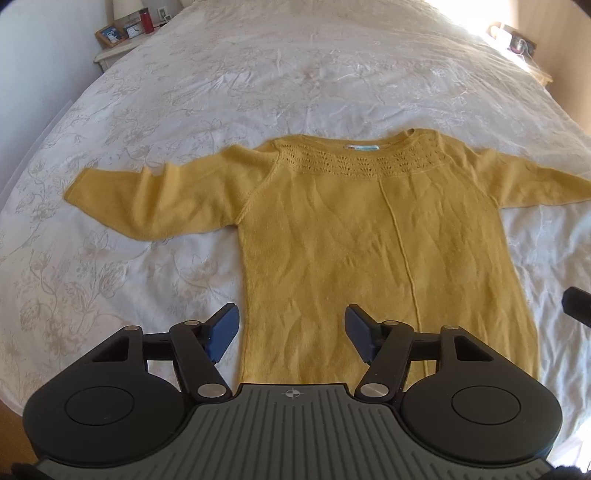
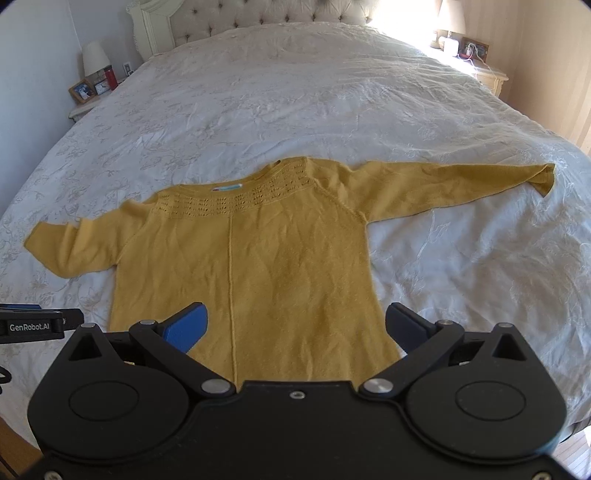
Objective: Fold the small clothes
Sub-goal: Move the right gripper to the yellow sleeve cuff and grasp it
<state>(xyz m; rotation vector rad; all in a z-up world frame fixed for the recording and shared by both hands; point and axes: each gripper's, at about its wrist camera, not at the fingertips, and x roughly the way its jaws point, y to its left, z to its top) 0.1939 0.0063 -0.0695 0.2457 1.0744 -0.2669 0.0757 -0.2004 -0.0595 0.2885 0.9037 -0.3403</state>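
Note:
A mustard-yellow knitted sweater point(image 1: 351, 236) lies flat on the bed, neck away from me, both sleeves spread out sideways. It also shows in the right wrist view point(image 2: 258, 266). My left gripper point(image 1: 291, 328) is open and empty, hovering over the sweater's lower left edge near the hem. My right gripper point(image 2: 295, 325) is open and empty over the lower right part of the hem. The hem itself is hidden behind both gripper bodies. The left sleeve point(image 1: 147, 199) and right sleeve point(image 2: 461, 184) lie straight out.
The white floral bedspread point(image 2: 295, 103) covers the whole bed. A bedside table with lamp, photo frame and red bottle point(image 2: 96, 85) stands at the far left, another bedside table point(image 2: 476, 59) at the far right, a tufted headboard point(image 2: 266, 14) at the back.

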